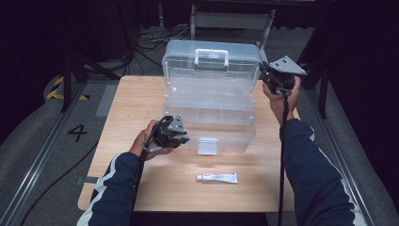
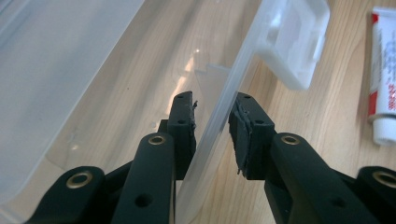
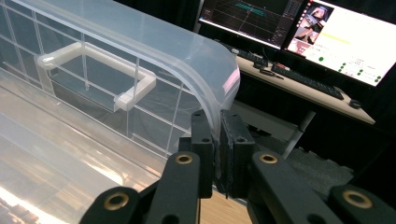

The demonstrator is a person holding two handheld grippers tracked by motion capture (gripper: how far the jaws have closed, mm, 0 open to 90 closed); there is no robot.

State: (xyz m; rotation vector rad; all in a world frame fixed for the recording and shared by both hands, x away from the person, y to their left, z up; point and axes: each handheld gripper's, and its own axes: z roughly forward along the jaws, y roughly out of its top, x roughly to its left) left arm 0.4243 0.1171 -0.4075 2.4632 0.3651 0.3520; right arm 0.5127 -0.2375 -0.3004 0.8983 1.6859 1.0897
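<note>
A clear plastic toolbox stands open on the wooden table, its lid raised at the back with a white handle. My left gripper is at the box's front wall. Its jaws straddle that thin wall near the white latch, with slim gaps at the pads, so the left gripper is open. My right gripper is held high at the lid's right corner. In the right gripper view the right gripper is shut on the lid's rim.
A white tube with red print lies on the table in front of the box, also in the left gripper view as the tube. Monitors and a keyboard sit on a desk beyond. Dark frames and cables surround the table.
</note>
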